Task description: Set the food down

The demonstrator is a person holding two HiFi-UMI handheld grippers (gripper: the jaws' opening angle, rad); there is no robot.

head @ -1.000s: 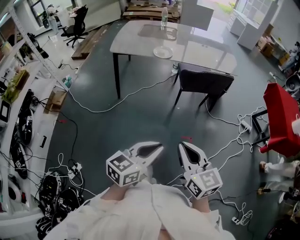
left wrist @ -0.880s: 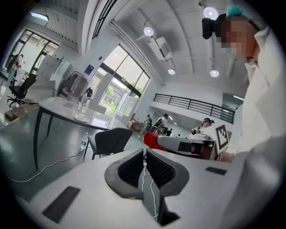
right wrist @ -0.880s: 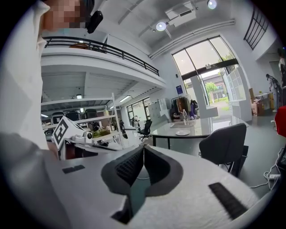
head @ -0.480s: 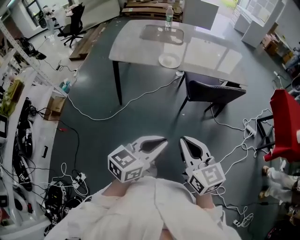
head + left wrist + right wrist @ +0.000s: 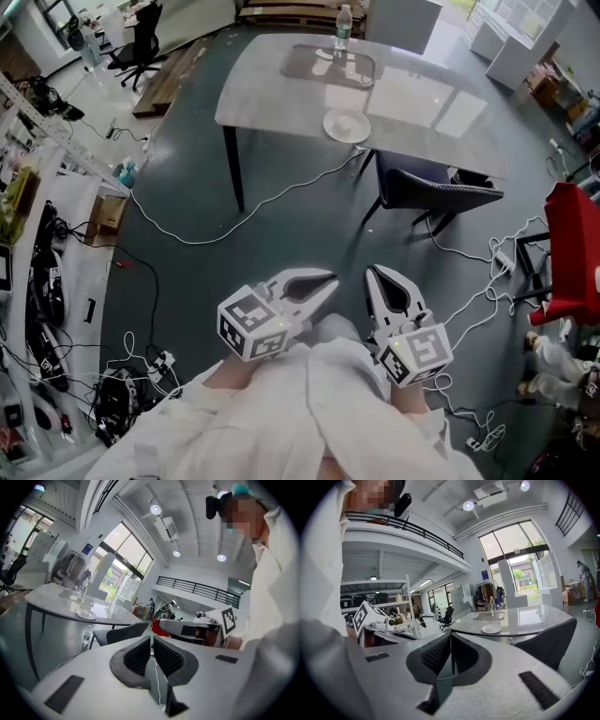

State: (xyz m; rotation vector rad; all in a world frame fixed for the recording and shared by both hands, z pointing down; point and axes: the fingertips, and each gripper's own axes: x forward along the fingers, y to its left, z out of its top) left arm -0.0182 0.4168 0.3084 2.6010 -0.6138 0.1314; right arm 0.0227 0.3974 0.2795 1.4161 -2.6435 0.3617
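No food shows in any view. My left gripper [image 5: 326, 279] and right gripper [image 5: 375, 273] are held side by side at waist height over the dark floor, both shut with nothing between the jaws. Ahead stands a grey table [image 5: 281, 98] with a white plate [image 5: 346, 125] near its front edge, which looks bare. A clear bottle [image 5: 343, 25] and a flat tray [image 5: 341, 66] sit farther back. In the left gripper view the left gripper [image 5: 152, 639] points toward the plate [image 5: 86, 614]. In the right gripper view the right gripper [image 5: 451, 635] faces the plate [image 5: 491, 629].
A dark chair [image 5: 436, 187] stands at the table's near right side. White cables [image 5: 234, 220] trail over the floor, with a cable tangle [image 5: 117, 398] at the left. Shelving [image 5: 37, 216] lines the left side; a red object [image 5: 574, 253] is at the right.
The table, plate and chair have slid lower in the head view, so I am closer to them. Both grippers keep the same shut pose in front of me.
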